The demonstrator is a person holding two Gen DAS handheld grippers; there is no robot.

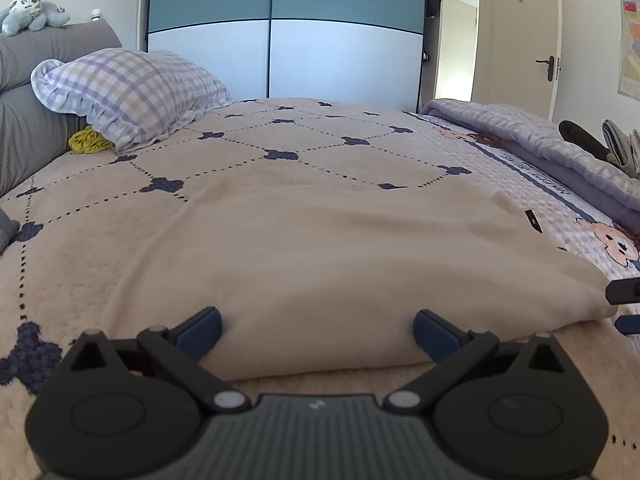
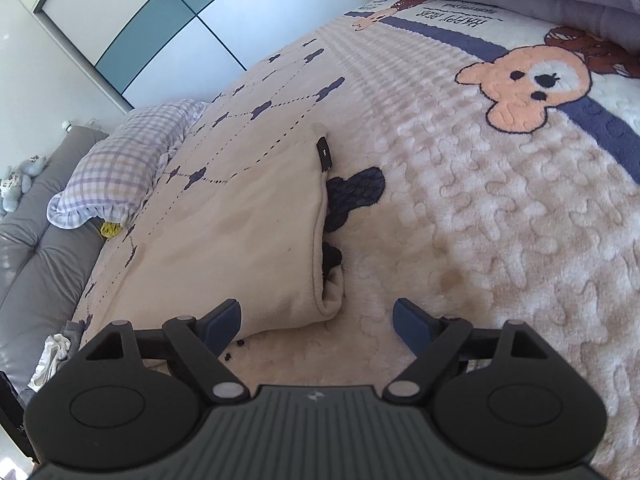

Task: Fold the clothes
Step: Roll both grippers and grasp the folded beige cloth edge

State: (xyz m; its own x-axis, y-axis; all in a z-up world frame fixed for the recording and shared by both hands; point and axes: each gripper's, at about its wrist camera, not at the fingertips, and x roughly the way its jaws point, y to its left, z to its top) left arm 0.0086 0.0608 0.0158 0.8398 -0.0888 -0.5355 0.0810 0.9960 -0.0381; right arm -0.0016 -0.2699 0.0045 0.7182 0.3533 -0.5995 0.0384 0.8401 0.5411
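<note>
Jaws of both grippers wide, empty; beige garment (image 1: 340, 264) near edge hidden.

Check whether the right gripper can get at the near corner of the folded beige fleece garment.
Probably yes: the right gripper stands open, and the folded beige fleece garment has its corner just ahead between the jaws, with nothing covering it.

Soft beige fleece on the folded garment (image 2: 248, 232), matt and finely napped, with a small black woven tag (image 2: 324, 154) at its far edge. Under it the bedspread (image 2: 500, 240) is plush cloth, nubbly and embossed on the right. Far left, the checked pillow (image 1: 132, 92) is thin crinkled cotton with a frilled edge. The headboard (image 2: 36, 240) looks like grey leather, slightly sheeny. Wardrobe doors (image 1: 280, 40) are smooth, glossy panels. Both grippers are matt black plastic.
</note>
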